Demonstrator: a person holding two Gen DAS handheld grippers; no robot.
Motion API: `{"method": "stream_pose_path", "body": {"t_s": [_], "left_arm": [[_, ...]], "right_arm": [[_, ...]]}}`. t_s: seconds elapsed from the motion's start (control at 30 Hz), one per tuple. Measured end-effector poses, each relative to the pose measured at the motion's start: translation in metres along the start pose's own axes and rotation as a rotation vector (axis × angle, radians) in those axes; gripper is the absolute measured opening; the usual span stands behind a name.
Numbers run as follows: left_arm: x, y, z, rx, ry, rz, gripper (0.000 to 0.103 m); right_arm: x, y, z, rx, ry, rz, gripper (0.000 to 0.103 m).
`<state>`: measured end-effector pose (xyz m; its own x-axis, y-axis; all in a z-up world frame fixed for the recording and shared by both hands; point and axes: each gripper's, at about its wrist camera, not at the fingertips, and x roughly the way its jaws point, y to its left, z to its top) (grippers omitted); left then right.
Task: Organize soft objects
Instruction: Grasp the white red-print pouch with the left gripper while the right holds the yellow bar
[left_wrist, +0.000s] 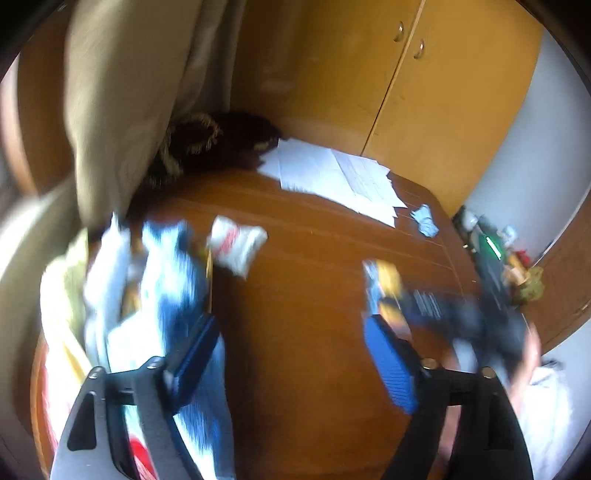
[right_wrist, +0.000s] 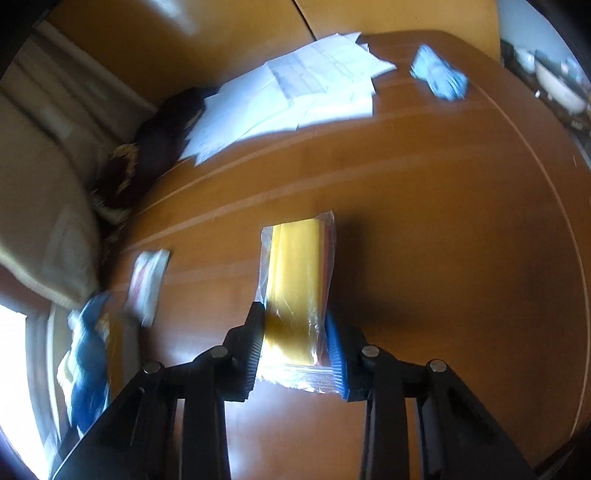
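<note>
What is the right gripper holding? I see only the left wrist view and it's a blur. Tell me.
Observer: The right gripper is shut on a clear bag with folded yellow material inside.
Operator: Say where the pads sit on it.
Observer: They sit on its two long sides, close to the near end. Most of the bag sticks out ahead over the table.
</note>
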<state>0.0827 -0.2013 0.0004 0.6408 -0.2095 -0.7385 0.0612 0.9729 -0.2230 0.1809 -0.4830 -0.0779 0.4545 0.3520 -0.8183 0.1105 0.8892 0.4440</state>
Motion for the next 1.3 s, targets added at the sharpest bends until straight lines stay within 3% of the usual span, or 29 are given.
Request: {"method": "stream_pose_path", "body": {"t_s": [0.13, 0.3, 0.4, 0.5, 0.7, 0.83, 0.97, 1.17, 1.3], "left_arm": [[0.044, -0.001, 0.048, 0.019, 0.063, 0.034, 0.087], [0.109, 0.000, 0.082, 0.099, 0.157, 0.125, 0.087], [0.146, 0.009, 0.088, 0.121, 0.246, 0.171, 0.087], [0.165, 0.018, 0.093, 0.136, 0.269, 0.235, 0.087], [0.199, 0.036, 0.097, 0.066, 0.401, 0.241, 0.087], [0.209, 0.045, 0.093, 0.031, 0.457, 0.230, 0.089], [0.200, 0.035, 0.086, 0.008, 0.461, 0.164, 0.089], [0.192, -0.004, 0.065, 0.106, 0.462, 0.158, 0.089], [0.190, -0.012, 0.058, 0.142, 0.442, 0.201, 0.084]], "right_arm": [[-0.020, -0.017, -0.041, -0.011, -0.026, 0.058, 0.032], [-0.023, -0.023, -0.056, -0.066, -0.039, 0.086, 0.032], [-0.025, -0.022, -0.055, -0.094, -0.058, 0.095, 0.032], [-0.026, -0.023, -0.055, -0.106, -0.065, 0.113, 0.032], [-0.023, -0.027, -0.054, -0.088, -0.035, 0.184, 0.032], [-0.028, -0.027, -0.055, -0.089, -0.047, 0.197, 0.032], [-0.028, -0.028, -0.057, -0.083, -0.047, 0.205, 0.032], [-0.025, -0.031, -0.056, -0.065, -0.047, 0.187, 0.032], [-0.023, -0.035, -0.056, -0.046, -0.045, 0.173, 0.032]]}}
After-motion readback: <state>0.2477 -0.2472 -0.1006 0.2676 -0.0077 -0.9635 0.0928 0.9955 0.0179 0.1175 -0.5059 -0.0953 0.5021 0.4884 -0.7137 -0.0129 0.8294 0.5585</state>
